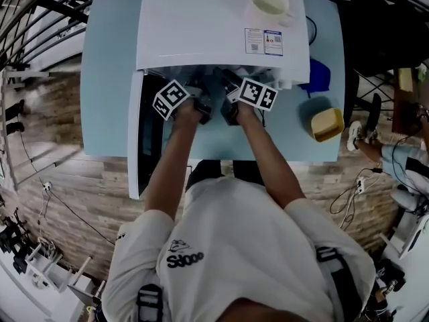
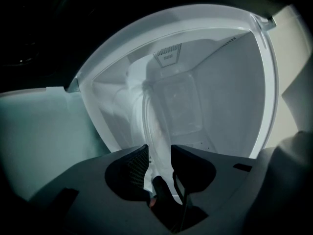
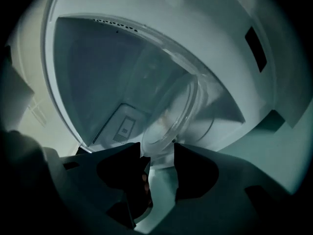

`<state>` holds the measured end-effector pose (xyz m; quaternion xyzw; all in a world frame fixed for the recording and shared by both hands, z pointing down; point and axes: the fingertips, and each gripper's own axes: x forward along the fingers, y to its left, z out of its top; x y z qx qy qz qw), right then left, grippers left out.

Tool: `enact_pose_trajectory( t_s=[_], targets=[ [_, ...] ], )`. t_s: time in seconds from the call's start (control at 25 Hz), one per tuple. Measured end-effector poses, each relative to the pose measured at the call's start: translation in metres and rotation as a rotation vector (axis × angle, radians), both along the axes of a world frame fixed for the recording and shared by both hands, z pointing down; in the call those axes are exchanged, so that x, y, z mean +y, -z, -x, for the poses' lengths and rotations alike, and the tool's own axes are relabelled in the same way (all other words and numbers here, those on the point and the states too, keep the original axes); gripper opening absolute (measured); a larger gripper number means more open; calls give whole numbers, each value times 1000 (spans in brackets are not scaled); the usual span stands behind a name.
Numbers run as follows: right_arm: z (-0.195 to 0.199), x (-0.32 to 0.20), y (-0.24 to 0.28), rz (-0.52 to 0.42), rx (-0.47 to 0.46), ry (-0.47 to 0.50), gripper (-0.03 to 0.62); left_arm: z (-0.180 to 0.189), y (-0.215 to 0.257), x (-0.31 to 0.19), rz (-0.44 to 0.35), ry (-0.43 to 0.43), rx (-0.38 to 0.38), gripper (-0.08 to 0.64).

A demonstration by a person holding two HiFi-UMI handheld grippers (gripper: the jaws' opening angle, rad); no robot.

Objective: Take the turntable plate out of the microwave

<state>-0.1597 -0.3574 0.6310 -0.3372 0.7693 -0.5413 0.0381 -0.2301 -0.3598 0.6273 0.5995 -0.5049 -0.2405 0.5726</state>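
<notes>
The clear glass turntable plate (image 2: 155, 131) stands tilted on its edge at the mouth of the white microwave (image 1: 214, 25). In the left gripper view its rim runs down between the jaws, and my left gripper (image 2: 160, 156) is shut on it. In the right gripper view the plate (image 3: 171, 114) rises up and to the right from the jaw tips. My right gripper (image 3: 158, 153) is open, its jaws wide apart with the rim just at the tips and no pad pressing. From the head view both grippers (image 1: 201, 92) (image 1: 226, 89) reach side by side into the cavity; the plate is hidden there.
The microwave door (image 1: 137, 139) hangs open at the left. A cup (image 1: 269, 5) stands on the microwave's top. The light blue table (image 1: 107, 79) also carries a yellow object (image 1: 326, 123) and a blue object (image 1: 320, 76) at the right. Cavity walls (image 2: 225, 92) close in round both grippers.
</notes>
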Motion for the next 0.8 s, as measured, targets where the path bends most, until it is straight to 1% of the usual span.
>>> enact_pose_trajectory(
  t_s=[0.08, 0.2, 0.28, 0.36, 0.4, 0.56, 0.68, 0.72, 0.8],
  targets=[
    [3, -5, -3, 16, -15, -29, 178, 0, 1, 1, 6, 3, -2, 153],
    [8, -15, 0, 18, -42, -59, 178, 1, 5, 0, -6, 7, 6, 153],
    [9, -19, -1, 27, -53, -77, 174, 2, 7, 0, -14, 8, 4, 132],
    [8, -20, -5, 53, -75, -100, 139, 3, 8, 0, -18, 9, -2, 126],
    [7, -20, -7, 73, -96, -112, 98, 3, 7, 0, -18, 9, -5, 127],
    [4, -20, -9, 158, -258, -152, 46, 2, 1, 4, -2, 2, -17, 127],
    [2, -18, -9, 162, -279, -145, 44, 0, -1, 10, 6, -9, -47, 120],
    [2, -16, -8, 165, -285, -142, 44, 1, -2, 11, 10, -8, -56, 108],
    [1, -11, -7, 172, -301, -143, 43, 2, -2, 12, 12, 7, -46, 104]
  ],
)
